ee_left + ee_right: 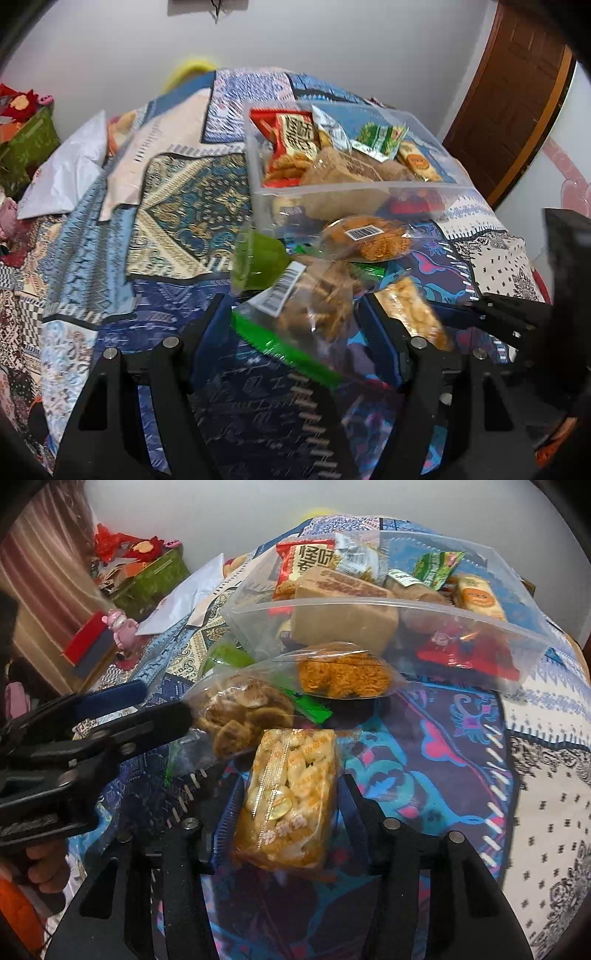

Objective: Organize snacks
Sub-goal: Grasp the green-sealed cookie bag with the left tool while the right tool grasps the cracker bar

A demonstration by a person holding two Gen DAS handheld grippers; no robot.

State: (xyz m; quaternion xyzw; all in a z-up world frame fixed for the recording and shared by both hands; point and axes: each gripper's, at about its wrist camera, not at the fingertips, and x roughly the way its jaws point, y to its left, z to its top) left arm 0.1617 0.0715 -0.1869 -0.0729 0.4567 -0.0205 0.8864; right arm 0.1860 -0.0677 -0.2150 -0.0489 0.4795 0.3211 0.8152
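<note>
From where I stand, furthest left on the blue patchwork quilt (177, 206) lies a small green plastic jelly cup (258, 264) on its side, just beside the clear plastic storage tub (369, 186) that already holds a heap of packets. That cup looks stiff and smooth, likely to roll or slip if pinched on its round wall.

Next comes the clear cellophane bag of brown biscuits with a green sealed edge and a barcode sticker (314, 306). The left gripper (291, 310) has its jaws spread wide either side of this bag, not closed on it as far as I can see. I'd judge the bag light and crinkly, the biscuits brittle, so a soft hold across the filled middle would serve better than the slippery green seam.

Behind it, touching the tub's front wall, sits a clear packet of round orange shredded cake (345, 677), soft and easily crushed by the look of it.

To the right, the right gripper (286, 786) brackets a clear-wrapped golden puffed-rice bar (290, 794); the jaws stand close along its long sides, but whether they actually press it I cannot tell. The bar seems light, fairly firm yet crumbly, best taken across its broad flanks near the middle.
</note>
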